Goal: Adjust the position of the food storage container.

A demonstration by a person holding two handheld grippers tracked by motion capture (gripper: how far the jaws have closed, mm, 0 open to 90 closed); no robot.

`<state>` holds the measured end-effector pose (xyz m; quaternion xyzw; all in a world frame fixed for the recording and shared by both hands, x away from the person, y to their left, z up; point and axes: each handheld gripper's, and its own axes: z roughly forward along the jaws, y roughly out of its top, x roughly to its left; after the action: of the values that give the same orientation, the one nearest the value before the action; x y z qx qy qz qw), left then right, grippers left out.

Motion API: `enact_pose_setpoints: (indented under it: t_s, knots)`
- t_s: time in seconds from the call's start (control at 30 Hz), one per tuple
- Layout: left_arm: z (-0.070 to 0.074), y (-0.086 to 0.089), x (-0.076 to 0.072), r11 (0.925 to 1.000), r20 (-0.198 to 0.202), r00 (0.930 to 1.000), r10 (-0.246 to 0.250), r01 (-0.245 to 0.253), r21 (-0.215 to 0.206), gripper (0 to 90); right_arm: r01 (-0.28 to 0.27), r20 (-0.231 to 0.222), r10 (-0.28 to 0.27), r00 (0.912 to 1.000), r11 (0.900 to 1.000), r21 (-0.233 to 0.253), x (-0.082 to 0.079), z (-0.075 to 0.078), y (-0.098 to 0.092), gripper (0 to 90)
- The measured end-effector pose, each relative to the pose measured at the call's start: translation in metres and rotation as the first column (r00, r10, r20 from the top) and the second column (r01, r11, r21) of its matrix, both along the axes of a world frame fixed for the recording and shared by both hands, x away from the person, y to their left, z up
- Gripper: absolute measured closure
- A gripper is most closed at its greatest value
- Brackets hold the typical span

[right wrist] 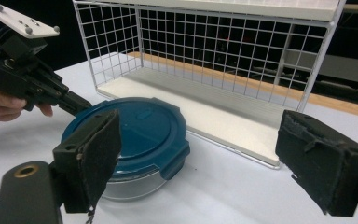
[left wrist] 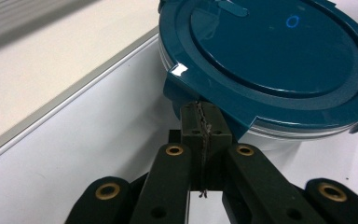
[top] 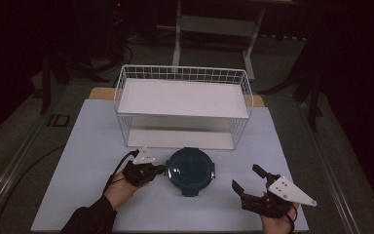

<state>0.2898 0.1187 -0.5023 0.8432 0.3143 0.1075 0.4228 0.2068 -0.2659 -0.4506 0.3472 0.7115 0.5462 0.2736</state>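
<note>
Left gripper (top: 159,170), jaws pressed together, touches the teal lidded container (top: 190,169); right gripper (top: 248,181) rests nearby, jaws spread.

Container lid (top: 190,169) dark teal, tiny blue ring mark on top; bowl under it clear, greyish. Rack (top: 183,105) white: wire walls in a square grid, plain white shelves. Left gripper (left wrist: 201,122) and right gripper (top: 248,182) black, brass-coloured rivets on the arms, grey three-cornered plates on top. Worktop (top: 78,170) pale blue-white, tan wood strip showing along its far edge. Sleeve (top: 90,219) black.
</note>
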Motion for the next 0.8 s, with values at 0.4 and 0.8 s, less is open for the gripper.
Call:
enact_pose_setpoints:
  t_s: [0.4,0.8]
  knots:
    - [0.025,0.018,-0.008,0.9935,-0.017,0.9999,0.001,-0.003,-0.114,10.5,0.011,-0.006,-0.010,0.9999,0.999,0.031,-0.001,0.003,-0.002,14.4]
    - [0.043,0.023,-0.022,0.9859,-0.025,0.9997,0.001,-0.005,-0.167,1.3,-0.019,0.037,0.019,0.9991,1.000,-0.006,-0.006,0.007,0.006,15.5]
